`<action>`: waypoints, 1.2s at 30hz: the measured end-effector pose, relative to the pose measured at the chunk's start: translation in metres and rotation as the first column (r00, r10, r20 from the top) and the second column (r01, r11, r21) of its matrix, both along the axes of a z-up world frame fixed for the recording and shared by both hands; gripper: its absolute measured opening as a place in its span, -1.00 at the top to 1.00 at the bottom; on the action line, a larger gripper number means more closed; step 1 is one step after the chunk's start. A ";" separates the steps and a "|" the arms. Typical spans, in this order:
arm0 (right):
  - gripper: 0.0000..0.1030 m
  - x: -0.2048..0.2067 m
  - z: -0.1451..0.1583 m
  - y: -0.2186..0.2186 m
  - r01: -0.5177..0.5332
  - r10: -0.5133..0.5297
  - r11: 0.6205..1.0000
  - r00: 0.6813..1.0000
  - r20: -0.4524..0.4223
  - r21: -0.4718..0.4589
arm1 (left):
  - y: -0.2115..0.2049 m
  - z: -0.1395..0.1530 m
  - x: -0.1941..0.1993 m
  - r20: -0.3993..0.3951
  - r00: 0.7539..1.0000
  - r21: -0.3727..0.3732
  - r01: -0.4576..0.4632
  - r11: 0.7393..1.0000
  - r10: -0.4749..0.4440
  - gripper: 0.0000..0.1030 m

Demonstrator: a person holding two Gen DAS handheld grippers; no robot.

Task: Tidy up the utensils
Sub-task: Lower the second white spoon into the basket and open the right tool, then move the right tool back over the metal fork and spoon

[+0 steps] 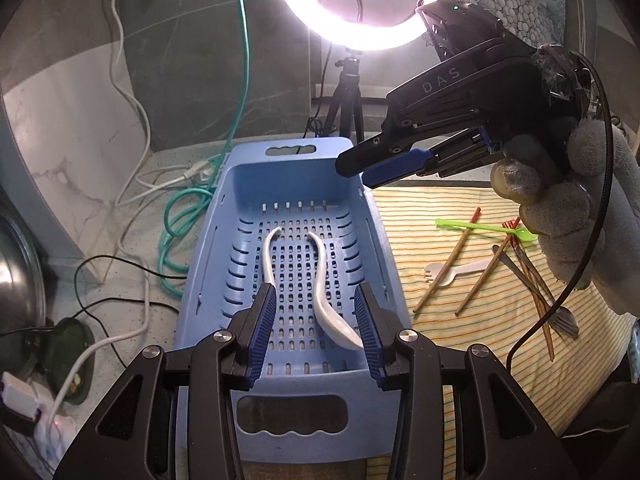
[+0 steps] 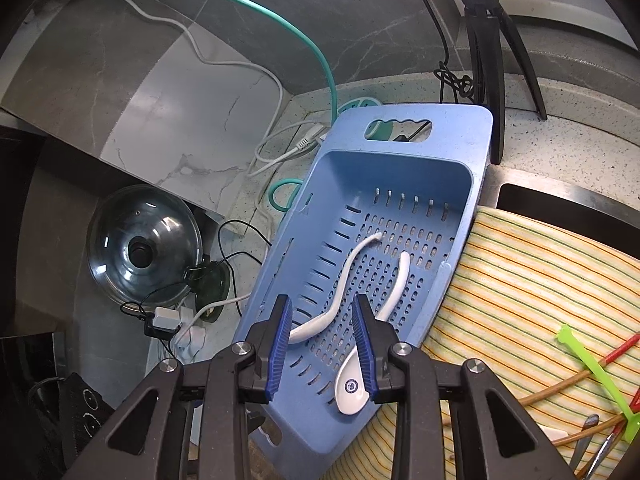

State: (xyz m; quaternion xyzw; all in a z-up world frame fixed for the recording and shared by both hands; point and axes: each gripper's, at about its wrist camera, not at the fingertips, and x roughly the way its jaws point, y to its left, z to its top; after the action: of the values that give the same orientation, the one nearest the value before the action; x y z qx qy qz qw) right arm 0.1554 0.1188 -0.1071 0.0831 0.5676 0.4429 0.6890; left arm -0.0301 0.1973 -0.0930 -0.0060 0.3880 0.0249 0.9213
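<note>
A blue slotted basket (image 1: 224,216) holds two white ceramic spoons (image 1: 268,256) (image 1: 322,280) lying lengthwise on its floor. My left gripper (image 1: 315,296) hovers open above the near end of the basket, and nothing sits between its pads. My right gripper (image 1: 356,172), held in a gloved hand, hangs over the basket's far right rim. In the right wrist view it (image 2: 322,304) stands open above the same basket (image 2: 404,148), with both spoons (image 2: 340,292) (image 2: 352,388) lying free below. More utensils lie on the striped cloth (image 1: 460,208): a green plastic spoon (image 1: 480,227), a white spork (image 1: 456,270), chopsticks (image 1: 448,264) and a metal fork (image 1: 560,316).
A lit ring light (image 1: 360,0) on a black tripod (image 1: 348,96) stands behind the basket. Teal, white and black cables (image 1: 176,220) trail left of it. A glass pot lid (image 2: 144,248) and a power strip (image 2: 192,332) lie further left on the speckled counter.
</note>
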 end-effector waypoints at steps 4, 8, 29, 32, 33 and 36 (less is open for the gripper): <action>0.45 -0.005 0.007 -0.011 0.000 0.000 1.000 1.000 0.013 0.002 | -0.013 0.008 -0.004 0.016 1.000 0.016 0.011 1.000 -0.011 0.24; 0.45 -0.009 0.014 -0.024 0.002 -0.002 1.000 1.000 0.030 0.007 | -0.026 0.018 -0.007 0.030 0.999 0.023 0.019 1.000 -0.019 0.24; 0.44 -0.014 0.038 -0.167 0.154 -0.155 0.988 0.977 0.145 0.023 | -0.096 0.026 -0.012 0.027 0.996 -0.002 0.080 0.997 -0.080 0.23; 0.44 -0.012 0.037 -0.191 0.169 -0.168 0.986 0.972 0.162 0.006 | -0.102 0.019 -0.009 0.007 0.995 -0.027 0.097 0.995 -0.097 0.24; 0.43 -0.012 0.036 -0.199 0.176 -0.172 0.984 0.970 0.174 -0.009 | -0.105 0.016 -0.008 -0.001 0.995 -0.034 0.104 0.994 -0.104 0.23; 0.28 -0.013 0.028 -0.222 0.186 -0.173 0.981 0.968 0.182 -0.056 | -0.114 0.006 -0.004 -0.024 0.991 -0.062 0.129 0.990 -0.131 0.23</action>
State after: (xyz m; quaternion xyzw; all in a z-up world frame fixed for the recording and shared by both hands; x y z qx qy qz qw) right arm 0.1428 -0.1034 -0.0789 0.0695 0.5104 0.3633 0.7763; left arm -0.0339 0.0836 -0.0866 -0.0081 0.4008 -0.0469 0.9149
